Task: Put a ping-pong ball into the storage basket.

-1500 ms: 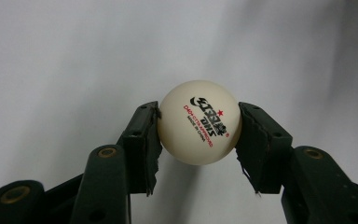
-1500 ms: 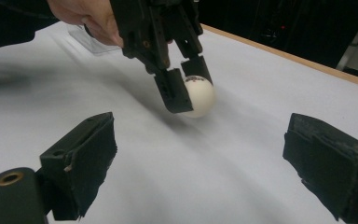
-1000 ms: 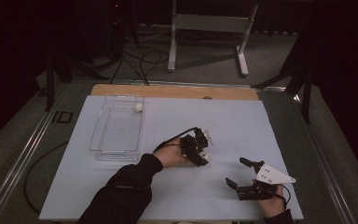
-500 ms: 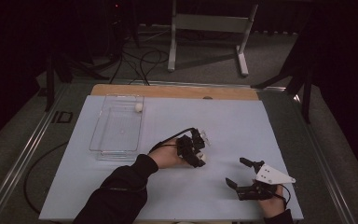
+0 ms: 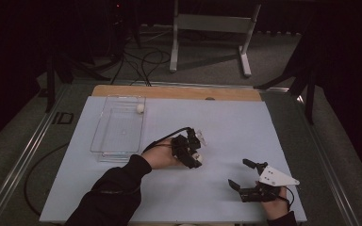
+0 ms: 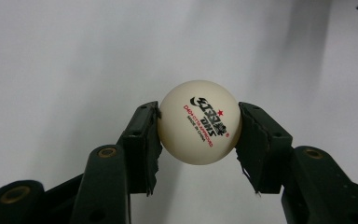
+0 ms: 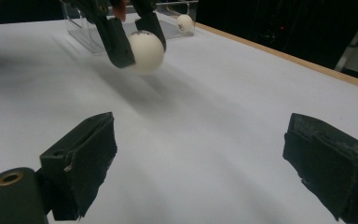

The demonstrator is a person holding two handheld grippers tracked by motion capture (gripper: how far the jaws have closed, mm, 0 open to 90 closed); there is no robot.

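My left gripper point(image 5: 194, 157) is shut on a white ping-pong ball point(image 6: 199, 122) with black and red print, its pads pressing both sides. It holds the ball point(image 7: 144, 51) just above the white table sheet point(image 5: 217, 127), near the middle. A second white ball point(image 5: 140, 108) lies in the far corner of a clear plastic tray point(image 5: 104, 143) at the left. My right gripper point(image 5: 245, 174) rests near the front right edge of the sheet, its jaws wide open with nothing between them.
A wooden strip point(image 5: 169, 92) runs along the table's far edge. Behind the table stand a grey metal stand point(image 5: 212, 23) and loose cables point(image 5: 141, 56) on the floor. A metal rail point(image 5: 23, 155) borders the table on the left.
My left gripper has moved a little left and lifted with the ball in it. My right gripper has stayed where it was.
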